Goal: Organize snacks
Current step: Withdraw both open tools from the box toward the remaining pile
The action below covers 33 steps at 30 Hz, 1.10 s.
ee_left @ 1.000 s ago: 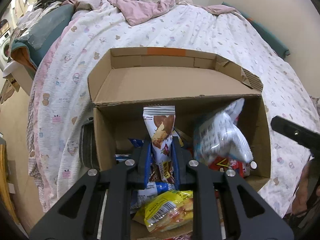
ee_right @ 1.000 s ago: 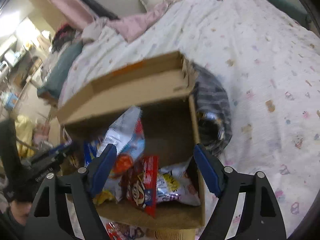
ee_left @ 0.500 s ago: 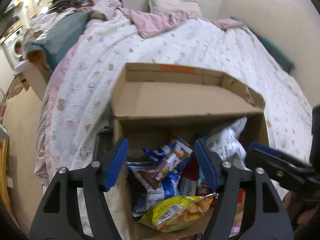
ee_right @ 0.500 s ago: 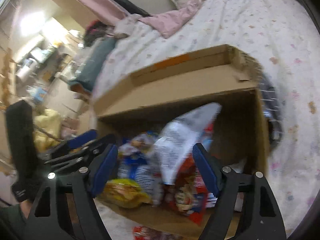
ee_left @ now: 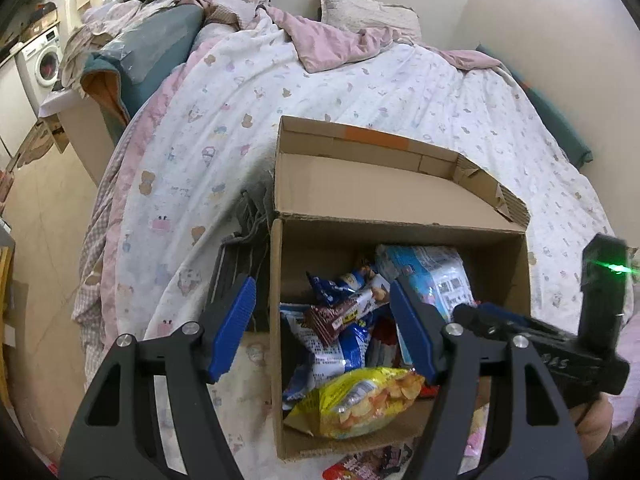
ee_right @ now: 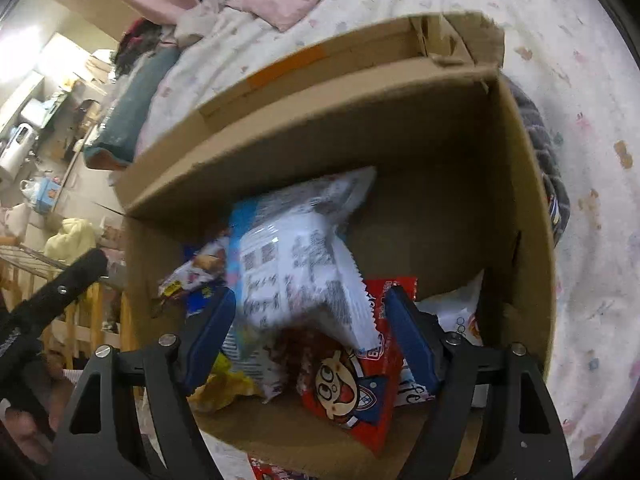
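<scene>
Both jaws open, nothing gripped: right hand-held gripper [ee_right: 308,334] straddling the white-blue bag [ee_right: 298,256] risks clashing with left hand-held gripper [ee_left: 322,326] over the crowded box [ee_left: 400,184], spilling packets onto the bed [ee_left: 360,92].

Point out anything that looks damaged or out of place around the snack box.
The brown cardboard box has a torn, crumpled flap corner. A red snack packet lies on the bedsheet outside the box, below its near edge. Inside, the packets are piled loosely.

Open cardboard box [ee_left: 396,184] on a bed, holding jumbled snack packets: yellow chip bag [ee_left: 360,400], brown wafer bar [ee_left: 344,314], white-and-blue pouch [ee_right: 296,264], red cartoon packet [ee_right: 356,384].
</scene>
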Available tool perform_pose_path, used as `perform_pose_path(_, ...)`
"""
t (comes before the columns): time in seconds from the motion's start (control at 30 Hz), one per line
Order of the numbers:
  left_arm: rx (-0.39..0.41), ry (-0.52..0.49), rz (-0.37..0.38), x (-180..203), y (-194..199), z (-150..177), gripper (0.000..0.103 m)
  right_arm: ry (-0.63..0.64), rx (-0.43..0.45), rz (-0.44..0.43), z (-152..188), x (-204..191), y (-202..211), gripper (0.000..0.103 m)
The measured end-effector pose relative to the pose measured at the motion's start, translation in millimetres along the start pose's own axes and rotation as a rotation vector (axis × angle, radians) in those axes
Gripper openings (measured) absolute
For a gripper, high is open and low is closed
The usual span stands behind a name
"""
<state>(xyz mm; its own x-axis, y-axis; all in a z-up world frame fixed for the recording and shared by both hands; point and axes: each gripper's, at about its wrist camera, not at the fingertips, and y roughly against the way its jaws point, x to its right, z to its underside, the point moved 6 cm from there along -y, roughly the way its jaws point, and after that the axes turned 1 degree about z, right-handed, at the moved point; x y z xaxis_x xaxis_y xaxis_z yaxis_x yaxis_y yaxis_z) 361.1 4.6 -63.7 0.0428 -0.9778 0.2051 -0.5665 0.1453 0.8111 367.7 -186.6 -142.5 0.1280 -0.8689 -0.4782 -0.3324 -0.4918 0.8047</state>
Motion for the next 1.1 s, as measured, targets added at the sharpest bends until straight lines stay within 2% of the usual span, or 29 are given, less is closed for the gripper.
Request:
perform_pose_path(0.17, 0.006, -0.006, -0.015, -8.0, 17.3, 8.3, 0.066, 0.031, 0.065, -0.055, 1.8, -17.3, 32.3, 0.080)
perform_pose_path(0.27, -0.033, 0.013, 0.003, -14.5, 22.0, 20.5, 0.066, 0.043, 0.087, -0.055, 9.4, -21.4, 51.3, 0.080)
perform_pose_path(0.37, -0.081, 0.007, 0.037, -14.8, 26.7, 37.4, 0.066, 0.031, 0.098, -0.062, 21.0, -18.0, 65.9, 0.080)
perform_pose_path(0.67, -0.105, -0.075, 0.064, -0.2, 51.7, 83.6, 0.066, -0.039, 0.129, -0.064, 59.0, -1.7, 101.4, 0.083)
perform_pose_path(0.77, -0.189, -0.093, 0.139, 9.7, 47.6, 108.1, 0.067, -0.053, 0.140, -0.066, 79.1, 3.4, 113.7, 0.086)
perform_pose_path(0.83, -0.232, -0.090, 0.156, 10.5, 43.5, 121.1, 0.066, -0.065, 0.141, -0.058, 90.9, 6.9, 118.3, 0.086)
perform_pose_path(0.97, -0.288, -0.151, 0.119, 13.9, 34.3, 141.2, 0.067, -0.115, 0.136, -0.053, 113.6, 19.6, 124.5, 0.086)
perform_pose_path(1.1, -0.380, -0.271, 0.072, 21.3, 15.7, 164.1, 0.066, -0.152, 0.130, -0.046, 134.3, 30.7, 130.1, 0.087)
